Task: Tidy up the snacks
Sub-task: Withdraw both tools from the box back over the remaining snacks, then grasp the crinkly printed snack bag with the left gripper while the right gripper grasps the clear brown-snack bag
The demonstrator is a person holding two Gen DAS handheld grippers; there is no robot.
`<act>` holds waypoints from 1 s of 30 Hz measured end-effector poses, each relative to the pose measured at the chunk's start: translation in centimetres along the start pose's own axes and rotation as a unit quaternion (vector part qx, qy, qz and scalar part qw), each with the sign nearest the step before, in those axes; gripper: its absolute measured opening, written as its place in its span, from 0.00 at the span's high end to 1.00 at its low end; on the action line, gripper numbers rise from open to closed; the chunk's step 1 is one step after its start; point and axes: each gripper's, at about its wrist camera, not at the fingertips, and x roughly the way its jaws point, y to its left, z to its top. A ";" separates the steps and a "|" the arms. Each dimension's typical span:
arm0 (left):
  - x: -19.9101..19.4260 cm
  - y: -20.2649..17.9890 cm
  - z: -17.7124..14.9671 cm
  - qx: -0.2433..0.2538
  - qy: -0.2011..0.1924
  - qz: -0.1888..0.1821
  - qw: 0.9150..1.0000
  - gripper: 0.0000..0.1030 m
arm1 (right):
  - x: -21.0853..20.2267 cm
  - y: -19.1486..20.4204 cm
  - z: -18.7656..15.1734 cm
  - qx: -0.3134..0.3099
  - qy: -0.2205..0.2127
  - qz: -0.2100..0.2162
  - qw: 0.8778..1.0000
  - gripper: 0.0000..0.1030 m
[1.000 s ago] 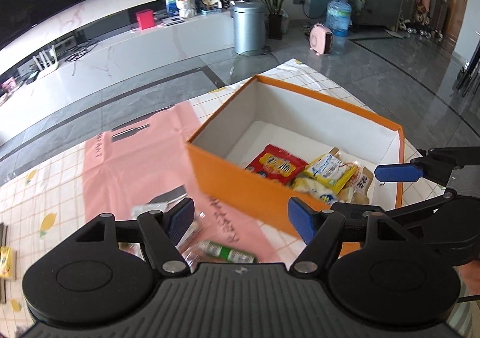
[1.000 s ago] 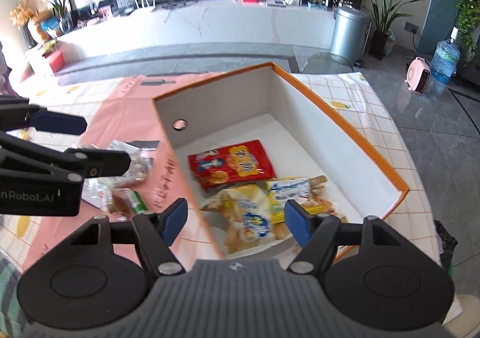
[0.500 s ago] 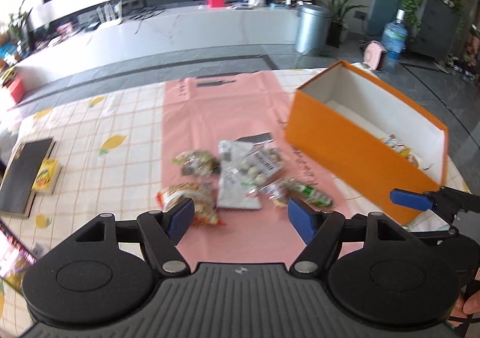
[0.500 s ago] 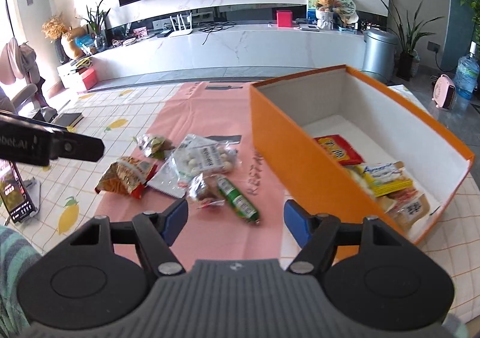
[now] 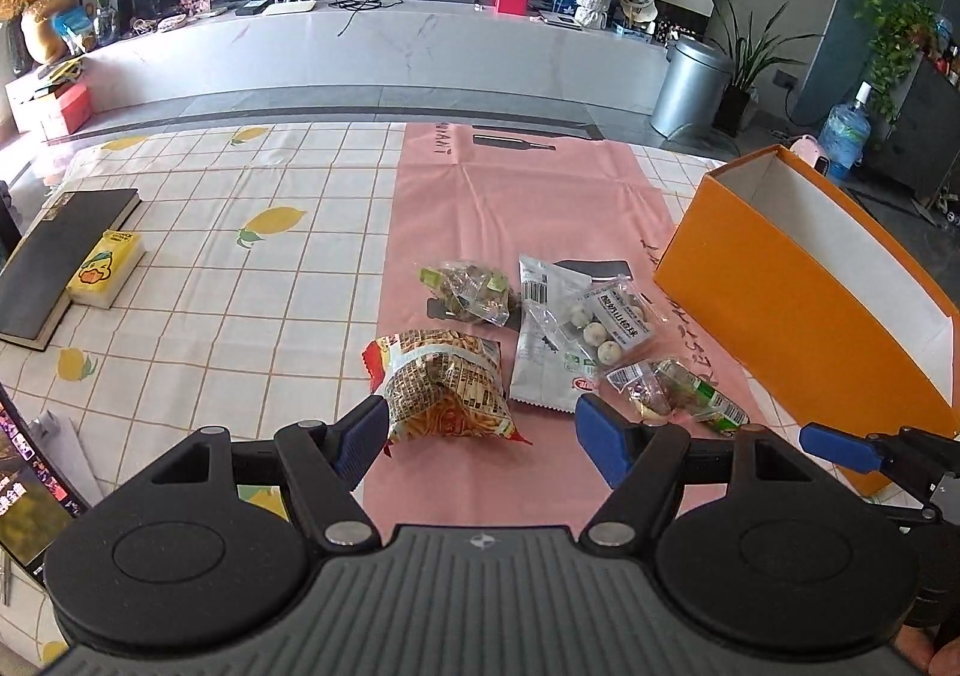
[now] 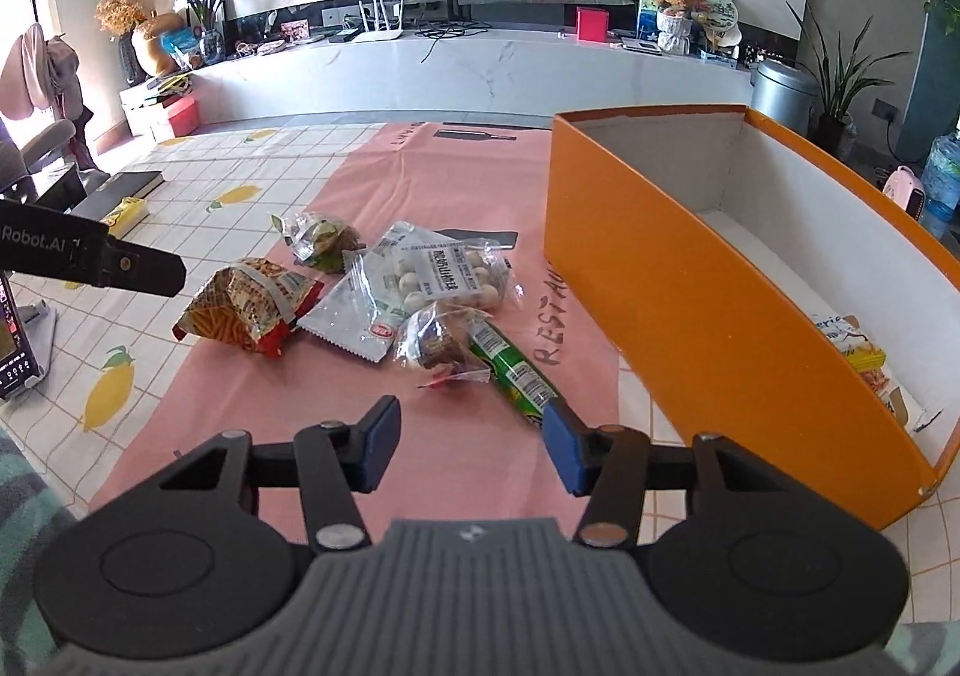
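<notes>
a cluster of snack packets is seen on the pink sheet (image 5: 516,208), and every place below is given from the orange box (image 6: 690,304) standing on that sheet's far-right part. just beside the box's long orange wall, a green-wrapped stick (image 6: 510,370) lies slantwise, touched by a small clear packet of brown pieces (image 6: 435,343). a little further from the box, a clear bag of pale round sweets (image 6: 447,274) rests on a flat silver packet (image 6: 354,316). beyond these, away from the box, a clear bag of green and brown bits (image 6: 321,238) is found, and furthest from the box a red bag of printed sticks (image 6: 246,307) lies crumpled. inside the box, at its near end, a yellow and white packet (image 6: 852,340) is partly hidden by the wall.

the left gripper (image 5: 477,427) is held spread wide over the sheet, nothing pinched; the red bag of printed sticks (image 5: 447,382) is seen just ahead, between its blue pads, with the near edge close to the left pad. whether that pad touches it cannot be told.

the right gripper (image 6: 468,436) is held near the box's wall, its jaws closing, with only bare sheet between them; the green-wrapped stick's end is seen just beside its right pad.

a black book (image 5: 54,262) and a yellow tissue pack (image 5: 105,268) lie well apart from the box, on the checked cloth (image 5: 240,280).
</notes>
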 end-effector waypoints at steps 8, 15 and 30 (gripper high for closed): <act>2.2 0.4 -0.1 0.000 -0.010 0.016 1.000 0.19 | 2.3 0.3 0.8 -0.002 0.008 0.003 1.000 0.59; 4.5 2.1 0.4 -0.039 -0.008 0.025 0.999 0.19 | 4.1 1.8 2.4 -0.032 -0.011 -0.005 0.999 0.62; 8.0 5.4 -0.5 -0.152 0.012 -0.001 0.988 0.16 | 7.6 1.5 2.2 -0.005 -0.003 0.002 1.000 0.64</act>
